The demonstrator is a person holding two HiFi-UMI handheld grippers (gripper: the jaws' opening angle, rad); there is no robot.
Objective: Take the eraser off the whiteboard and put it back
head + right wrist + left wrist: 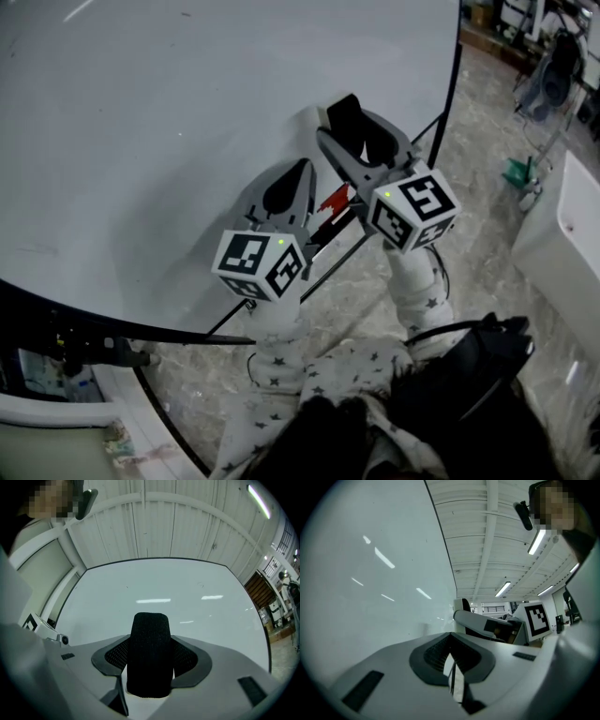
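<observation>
Black felt eraser (pixel 149 634), clamped upright between both pads of right gripper (pixel 151 657), poking past the jaw tips toward whiteboard (pixel 164 588). Sits very near the board face in head view; touching or just off, cannot tell. Reads as mid-task: eraser in the grip rather than parked on the board, so probably the carry between taking off and putting back, though which half cannot be told. Next move likely calls for bringing the eraser's back flat onto the board, pressing until it holds, then spreading the jaws and backing straight out without dragging it. Left gripper (pixel 284 192) just beside the right, lower and nearer the person, jaws together on nothing, idle. Right gripper view gives the grip itself, felt squeezed between ribbed pads, hidden in head view by the jaw shells. Head view gives both grippers side by side, the board's dark edge and the mottled floor. Left gripper view adds only the right gripper's side and ceiling lights.
</observation>
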